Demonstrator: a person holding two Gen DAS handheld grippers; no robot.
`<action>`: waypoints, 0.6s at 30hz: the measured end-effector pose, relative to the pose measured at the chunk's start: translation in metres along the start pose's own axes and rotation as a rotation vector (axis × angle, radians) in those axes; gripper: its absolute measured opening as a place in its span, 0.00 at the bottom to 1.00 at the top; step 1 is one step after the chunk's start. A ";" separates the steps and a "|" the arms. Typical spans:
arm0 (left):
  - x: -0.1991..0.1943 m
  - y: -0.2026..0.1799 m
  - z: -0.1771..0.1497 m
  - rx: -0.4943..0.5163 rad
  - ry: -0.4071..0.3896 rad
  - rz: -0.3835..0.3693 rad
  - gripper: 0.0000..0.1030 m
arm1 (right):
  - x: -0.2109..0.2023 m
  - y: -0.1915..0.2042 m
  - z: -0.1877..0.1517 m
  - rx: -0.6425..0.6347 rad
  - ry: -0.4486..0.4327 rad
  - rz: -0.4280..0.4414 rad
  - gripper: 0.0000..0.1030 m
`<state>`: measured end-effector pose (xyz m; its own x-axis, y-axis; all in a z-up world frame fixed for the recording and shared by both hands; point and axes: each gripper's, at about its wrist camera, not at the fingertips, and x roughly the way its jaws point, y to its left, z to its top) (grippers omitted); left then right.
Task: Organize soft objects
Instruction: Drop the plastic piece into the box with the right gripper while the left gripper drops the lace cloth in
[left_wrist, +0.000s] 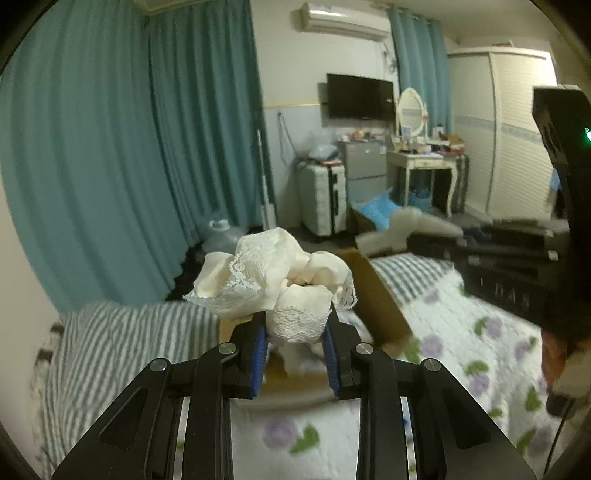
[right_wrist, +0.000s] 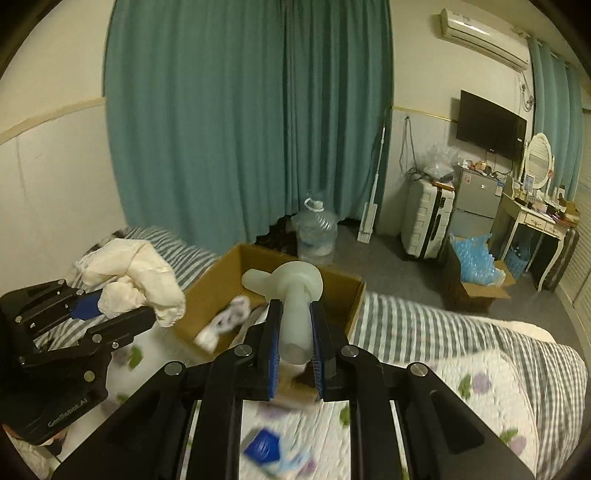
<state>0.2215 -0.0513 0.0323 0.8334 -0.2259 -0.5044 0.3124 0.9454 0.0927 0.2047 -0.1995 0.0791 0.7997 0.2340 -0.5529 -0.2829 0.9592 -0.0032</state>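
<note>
My left gripper (left_wrist: 295, 325) is shut on a bunched cream garment with lace trim (left_wrist: 273, 280), held above the bed; it also shows in the right wrist view (right_wrist: 136, 277) at the left. My right gripper (right_wrist: 293, 314) is shut on a pale translucent soft item tied in a knot (right_wrist: 291, 288), held over an open cardboard box (right_wrist: 347, 295). The box stands on the bed and holds a white soft item (right_wrist: 225, 321). In the left wrist view the box (left_wrist: 376, 295) lies just behind the garment.
The bed has a floral quilt (right_wrist: 461, 380) and a grey striped sheet (left_wrist: 122, 339). A blue and white packet (right_wrist: 273, 450) lies on the quilt near me. On the floor stand a water jug (right_wrist: 317, 229), a suitcase (right_wrist: 428, 221) and another box with blue bags (right_wrist: 476, 273).
</note>
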 end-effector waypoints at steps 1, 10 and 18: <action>0.007 0.001 0.003 0.002 -0.001 0.000 0.26 | 0.010 -0.004 0.003 0.016 -0.001 0.010 0.14; 0.102 0.019 -0.002 -0.021 0.064 0.069 0.39 | 0.114 -0.036 -0.006 0.138 0.066 0.072 0.14; 0.144 0.023 -0.023 -0.014 0.174 0.138 0.46 | 0.150 -0.046 -0.017 0.152 0.104 0.076 0.37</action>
<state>0.3383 -0.0568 -0.0581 0.7762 -0.0515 -0.6284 0.1934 0.9681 0.1595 0.3286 -0.2108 -0.0182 0.7178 0.2968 -0.6298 -0.2509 0.9541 0.1638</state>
